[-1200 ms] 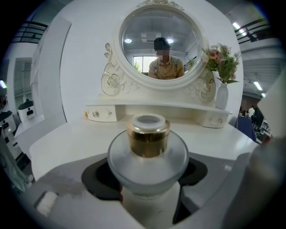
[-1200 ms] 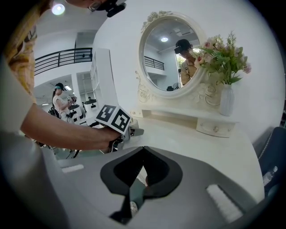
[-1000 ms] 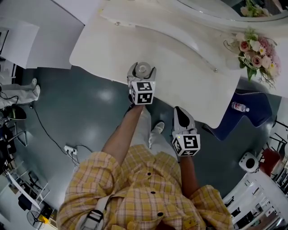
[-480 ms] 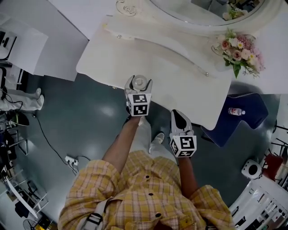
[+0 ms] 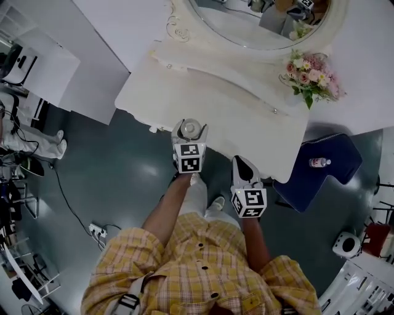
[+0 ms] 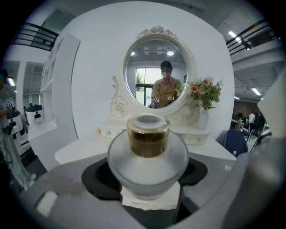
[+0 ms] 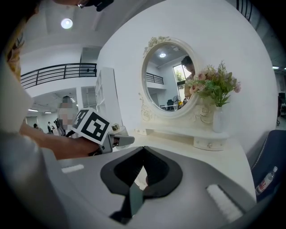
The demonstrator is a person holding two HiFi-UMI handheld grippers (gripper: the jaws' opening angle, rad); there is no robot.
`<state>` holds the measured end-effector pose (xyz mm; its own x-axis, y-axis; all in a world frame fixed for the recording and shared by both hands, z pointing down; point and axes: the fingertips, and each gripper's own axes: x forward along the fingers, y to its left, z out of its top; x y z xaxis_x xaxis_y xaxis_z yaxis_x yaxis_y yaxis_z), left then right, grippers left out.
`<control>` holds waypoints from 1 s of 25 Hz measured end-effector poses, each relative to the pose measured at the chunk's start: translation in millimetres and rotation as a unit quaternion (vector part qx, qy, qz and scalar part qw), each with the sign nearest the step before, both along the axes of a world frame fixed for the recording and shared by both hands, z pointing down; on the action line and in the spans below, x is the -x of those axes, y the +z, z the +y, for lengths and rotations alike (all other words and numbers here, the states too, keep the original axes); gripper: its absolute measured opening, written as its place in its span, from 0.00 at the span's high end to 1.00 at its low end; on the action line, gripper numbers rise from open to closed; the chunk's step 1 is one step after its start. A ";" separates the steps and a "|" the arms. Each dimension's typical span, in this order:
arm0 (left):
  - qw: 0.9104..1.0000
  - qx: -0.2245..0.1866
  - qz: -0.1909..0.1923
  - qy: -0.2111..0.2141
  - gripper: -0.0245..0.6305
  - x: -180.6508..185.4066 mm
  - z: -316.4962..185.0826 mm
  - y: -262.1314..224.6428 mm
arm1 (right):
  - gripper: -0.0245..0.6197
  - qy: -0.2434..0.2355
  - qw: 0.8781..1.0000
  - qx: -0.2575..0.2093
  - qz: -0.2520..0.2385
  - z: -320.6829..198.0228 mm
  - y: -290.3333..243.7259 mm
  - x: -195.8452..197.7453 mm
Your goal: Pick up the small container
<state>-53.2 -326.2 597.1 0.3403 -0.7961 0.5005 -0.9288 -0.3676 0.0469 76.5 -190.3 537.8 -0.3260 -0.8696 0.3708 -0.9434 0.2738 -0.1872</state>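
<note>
The small container (image 5: 190, 127) is a frosted glass jar with a gold collar and a white top (image 6: 147, 154). My left gripper (image 5: 189, 134) is shut on its round body, a jaw on each side (image 6: 147, 190), and holds it upright at the front edge of the white dressing table (image 5: 246, 117). My right gripper (image 5: 245, 167) hangs lower, off the table's edge and to the right, shut (image 7: 143, 167) with nothing in it. In the right gripper view the left gripper (image 7: 114, 139) shows at the left, its marker cube toward me.
An oval mirror (image 5: 258, 18) stands at the table's back. A vase of pink flowers (image 5: 311, 74) is at its right end. A blue chair (image 5: 323, 169) with a water bottle (image 5: 319, 162) stands right of the table. A power strip (image 5: 95, 230) lies on the dark floor.
The left gripper, still shut on the container, has come back from over the tabletop to its front edge. The right gripper stays shut at its side.
</note>
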 end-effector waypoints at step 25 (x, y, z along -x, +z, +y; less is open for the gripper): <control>0.998 -0.062 0.021 -0.005 0.43 -10.3 108.7 -89.5 | 0.96 -0.020 0.998 -0.066 -0.005 57.8 -61.4 -19.9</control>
